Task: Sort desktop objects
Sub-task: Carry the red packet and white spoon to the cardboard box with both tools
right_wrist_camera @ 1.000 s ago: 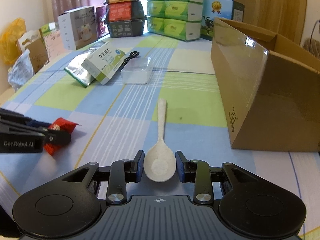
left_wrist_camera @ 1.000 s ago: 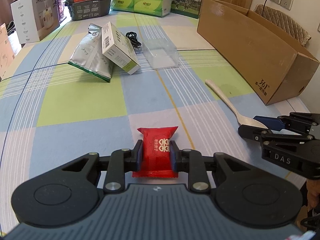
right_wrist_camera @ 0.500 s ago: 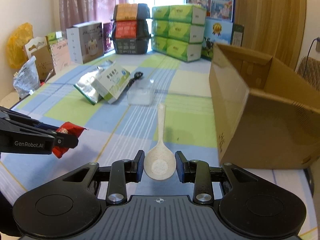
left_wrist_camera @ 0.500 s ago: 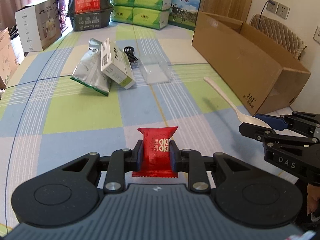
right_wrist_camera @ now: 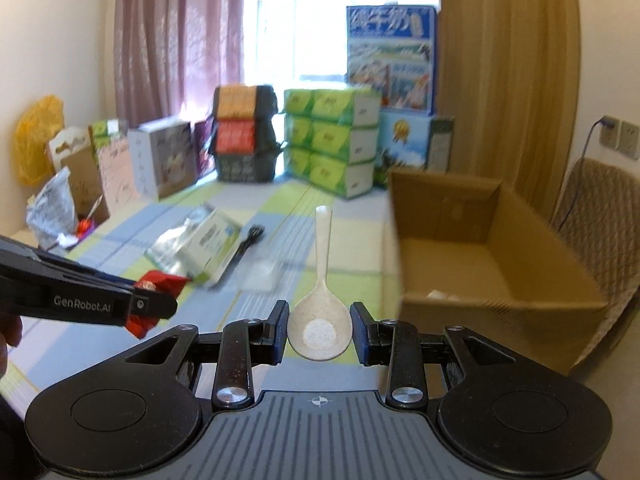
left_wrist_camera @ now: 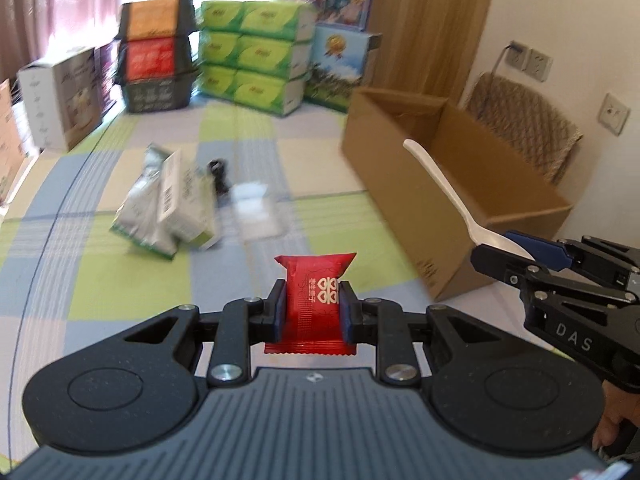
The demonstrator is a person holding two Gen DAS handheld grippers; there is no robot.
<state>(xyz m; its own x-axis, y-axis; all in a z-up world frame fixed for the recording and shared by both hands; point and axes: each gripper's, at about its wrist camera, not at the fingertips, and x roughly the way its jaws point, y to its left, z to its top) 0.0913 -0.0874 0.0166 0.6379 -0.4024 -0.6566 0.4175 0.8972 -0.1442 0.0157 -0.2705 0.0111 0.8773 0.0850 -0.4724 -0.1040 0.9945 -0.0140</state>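
My left gripper (left_wrist_camera: 312, 307) is shut on a red candy packet (left_wrist_camera: 313, 300) and holds it above the checked tablecloth (left_wrist_camera: 100, 280). My right gripper (right_wrist_camera: 319, 326) is shut on the bowl of a cream rice spoon (right_wrist_camera: 321, 320), whose handle points forward. In the left wrist view that spoon (left_wrist_camera: 444, 192) reaches toward the open cardboard box (left_wrist_camera: 448, 184) at the right. The right wrist view shows the box (right_wrist_camera: 492, 264) close on the right and the red packet (right_wrist_camera: 154, 300) in the left gripper at the left.
On the cloth lie a silver pouch (left_wrist_camera: 140, 208), a white-green carton (left_wrist_camera: 180, 204), a black cable (left_wrist_camera: 218, 174) and a clear plastic tub (left_wrist_camera: 256, 216). Stacked tissue packs (left_wrist_camera: 256, 68) and boxes (left_wrist_camera: 60, 96) line the far edge. A chair (left_wrist_camera: 524, 132) stands behind the cardboard box.
Both grippers have risen well above the table with their objects and tipped upward; the spoon has left the cloth. The cardboard box now sits closer in both views.
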